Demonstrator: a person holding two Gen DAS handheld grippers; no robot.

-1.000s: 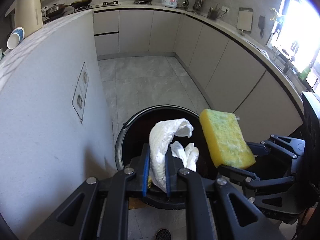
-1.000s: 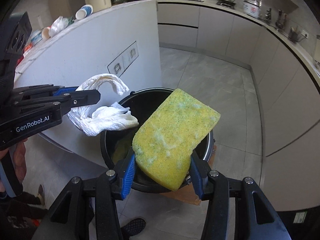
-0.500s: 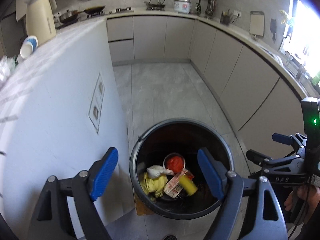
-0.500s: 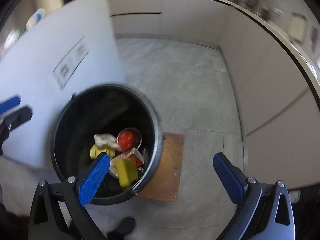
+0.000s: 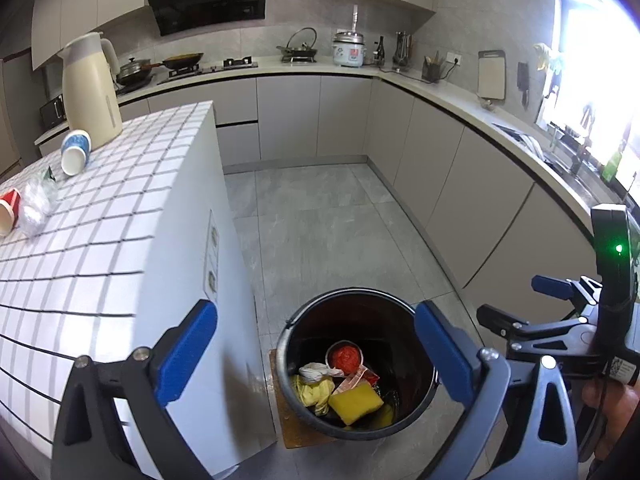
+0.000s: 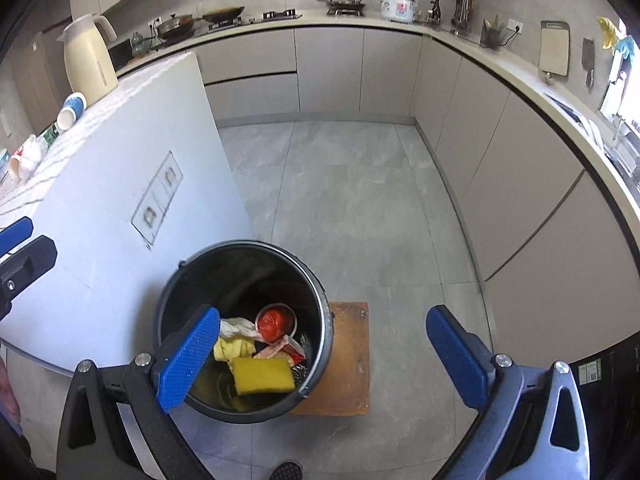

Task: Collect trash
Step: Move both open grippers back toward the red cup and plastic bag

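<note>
So far we have a good part of the trash inside the black bin (image 5: pixel 356 364), which stands on the floor on a wooden board (image 6: pixel 348 360), just beside the white end panel of the tiled desk (image 5: pixel 104 216). In it we see a yellow sponge (image 6: pixel 262 375), a crumpled white paper towel (image 5: pixel 315 372), a yellow cloth (image 5: pixel 312 392), a round container with something red in it (image 6: pixel 276 323) and a red-and-white wrapper (image 6: pixel 286 348).

Our left gripper (image 5: pixel 316 354) hovers above the bin with its blue-padded fingers (image 5: pixel 186 356) spread wide and nothing between them. Our right gripper (image 6: pixel 324 354) hangs over the bin's right side, fingers likewise wide apart and empty. Neither touches the bin or anything in it.

What is left, as we judge it, lies on the desk top, well apart from the bin: a red paper cup (image 5: pixel 8 210) on its side at the far left edge, a crumpled clear plastic piece (image 5: pixel 36 204) touching or just beside it, and a blue-and-white cup (image 5: pixel 75 152) tipped over near the cream jug (image 5: pixel 91 92). A small green scrap shows near the plastic, too small to name. We take the jug for a kitchen item, not trash. So the task looks partly done; we reckon the next move is to carry both empty grippers back up to the desk for those cups and the plastic.
</note>
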